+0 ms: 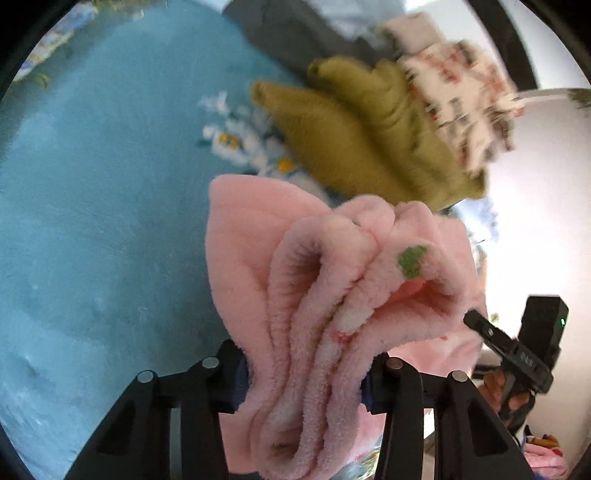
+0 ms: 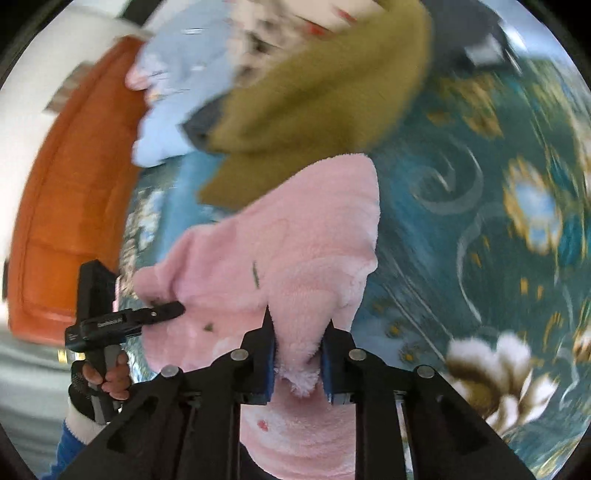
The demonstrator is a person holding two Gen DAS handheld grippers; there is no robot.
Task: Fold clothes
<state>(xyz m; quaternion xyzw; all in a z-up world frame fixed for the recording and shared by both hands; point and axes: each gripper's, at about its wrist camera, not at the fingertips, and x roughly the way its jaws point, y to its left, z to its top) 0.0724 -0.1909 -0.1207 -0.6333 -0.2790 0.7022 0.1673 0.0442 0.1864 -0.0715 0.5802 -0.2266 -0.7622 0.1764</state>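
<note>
A fluffy pink garment point(image 1: 314, 295) is bunched in thick folds and held off a teal floral blanket point(image 1: 96, 206). My left gripper point(image 1: 304, 373) is shut on its folds. My right gripper point(image 2: 297, 354) is shut on another edge of the same pink garment point(image 2: 288, 251), which hangs between both tools. The right gripper also shows in the left wrist view point(image 1: 476, 321) at the garment's right edge. The left gripper shows in the right wrist view point(image 2: 173, 308) at the garment's left edge.
An olive-green garment point(image 1: 369, 140) lies behind the pink one, with a white patterned cloth point(image 1: 461, 88) and a dark grey one point(image 1: 295, 29) beyond. In the right wrist view, a light blue cloth point(image 2: 173, 88) and an orange sofa point(image 2: 66, 192) are at the left.
</note>
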